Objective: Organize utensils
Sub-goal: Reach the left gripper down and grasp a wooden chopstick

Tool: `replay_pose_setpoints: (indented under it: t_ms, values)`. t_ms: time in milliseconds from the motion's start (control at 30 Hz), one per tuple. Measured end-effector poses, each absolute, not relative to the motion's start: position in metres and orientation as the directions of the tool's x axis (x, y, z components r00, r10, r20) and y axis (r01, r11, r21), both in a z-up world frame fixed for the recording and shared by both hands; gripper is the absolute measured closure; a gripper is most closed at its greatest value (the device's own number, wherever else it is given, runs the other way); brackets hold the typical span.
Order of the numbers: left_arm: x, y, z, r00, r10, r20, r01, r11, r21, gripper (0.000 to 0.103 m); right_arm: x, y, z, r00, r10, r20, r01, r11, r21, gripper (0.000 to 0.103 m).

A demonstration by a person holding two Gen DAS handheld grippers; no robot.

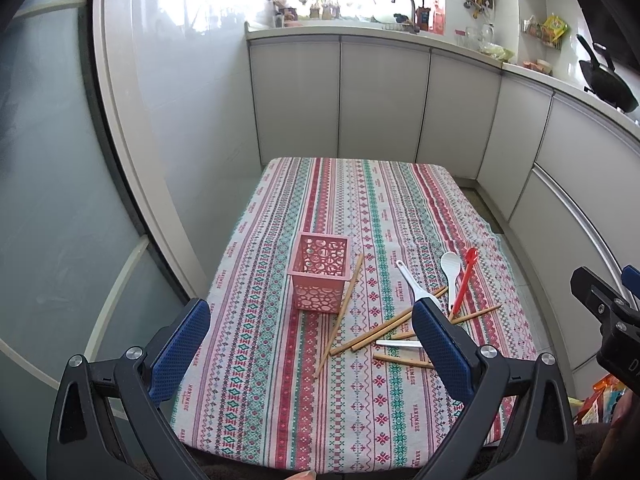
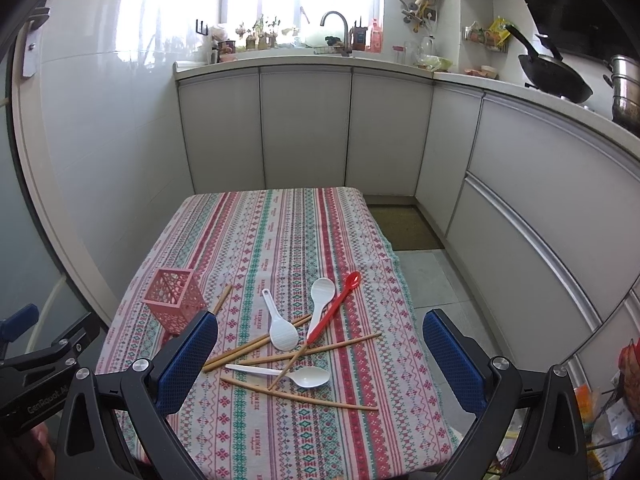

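Thin wooden chopsticks (image 2: 280,354), white plastic spoons (image 2: 282,330) and a slim red plastic spoon (image 2: 334,306) lie crisscrossed on the striped woven tablecloth (image 2: 280,232), beside an upright pink perforated plastic basket (image 1: 320,272). All look light, stiff and rather slippery; mid-handle seems the safest hold. The left gripper (image 1: 312,344) and right gripper (image 2: 320,356) hover near, jaws spread wide, empty.

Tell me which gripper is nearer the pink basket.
Left. The left gripper hovers open just before the pink basket; the right gripper hangs open over the scattered utensils, basket off to its left.
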State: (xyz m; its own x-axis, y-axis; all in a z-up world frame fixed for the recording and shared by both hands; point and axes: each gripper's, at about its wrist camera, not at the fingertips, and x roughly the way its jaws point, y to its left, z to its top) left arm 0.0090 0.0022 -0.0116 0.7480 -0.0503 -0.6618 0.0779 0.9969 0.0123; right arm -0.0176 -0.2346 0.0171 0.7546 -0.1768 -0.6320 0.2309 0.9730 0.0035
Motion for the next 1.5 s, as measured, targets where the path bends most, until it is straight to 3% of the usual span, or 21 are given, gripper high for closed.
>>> replay_pose_setpoints:
  t_ms: [267,367,567,667,800,867,933,1067,1100,1267,1500]
  values:
    - [0.054,-0.006,-0.029,0.723,-0.077,-0.686,0.128,0.991,0.025,0.001,0.021,-0.270,0.002,0.687,-0.147,-0.712,0.273,0.960,0.066,0.000]
    - [0.080,-0.020,-0.036,0.666,-0.106,-0.738,0.201,0.979,0.041,0.001,0.042,-0.288,0.001,0.659,-0.087,-0.747,0.276,0.952,0.132,0.000]
    - [0.134,-0.061,-0.041,0.493,-0.232,-0.838,0.362,0.931,-0.045,0.003,0.096,-0.328,-0.016,0.577,-0.029,-0.816,0.327,0.924,0.199,0.000]
    - [0.169,-0.087,-0.053,0.393,-0.240,-0.888,0.398,0.915,-0.070,0.019,0.117,-0.348,-0.037,0.561,0.046,-0.827,0.329,0.904,0.274,0.000]
    - [0.216,-0.116,-0.092,0.261,-0.170,-0.950,0.399,0.915,-0.054,0.050,0.135,-0.373,-0.074,0.506,0.106,-0.856,0.370,0.870,0.327,0.006]
    - [0.236,-0.126,-0.113,0.222,-0.115,-0.968,0.385,0.923,-0.021,0.056,0.142,-0.386,-0.090,0.495,0.163,-0.854,0.381,0.842,0.382,0.018]
    - [0.255,-0.131,-0.134,0.183,-0.070,-0.981,0.365,0.931,0.002,0.068,0.148,-0.396,-0.103,0.489,0.217,-0.845,0.388,0.814,0.433,0.022]
    - [0.287,-0.133,-0.170,0.109,-0.004,-0.994,0.322,0.946,0.032,0.078,0.156,-0.408,-0.120,0.469,0.248,-0.848,0.424,0.779,0.462,0.027]
    - [0.293,-0.136,-0.171,0.140,0.042,-0.989,0.324,0.942,0.086,0.087,0.159,-0.411,-0.123,0.466,0.260,-0.846,0.427,0.771,0.473,0.027]
    - [0.310,-0.147,-0.180,0.147,0.141,-0.979,0.318,0.931,0.182,0.086,0.163,-0.422,-0.129,0.473,0.276,-0.837,0.448,0.743,0.498,0.027]
    - [0.310,-0.165,-0.182,0.134,0.166,-0.977,0.360,0.910,0.204,0.086,0.165,-0.425,-0.133,0.468,0.308,-0.828,0.458,0.718,0.525,0.027]
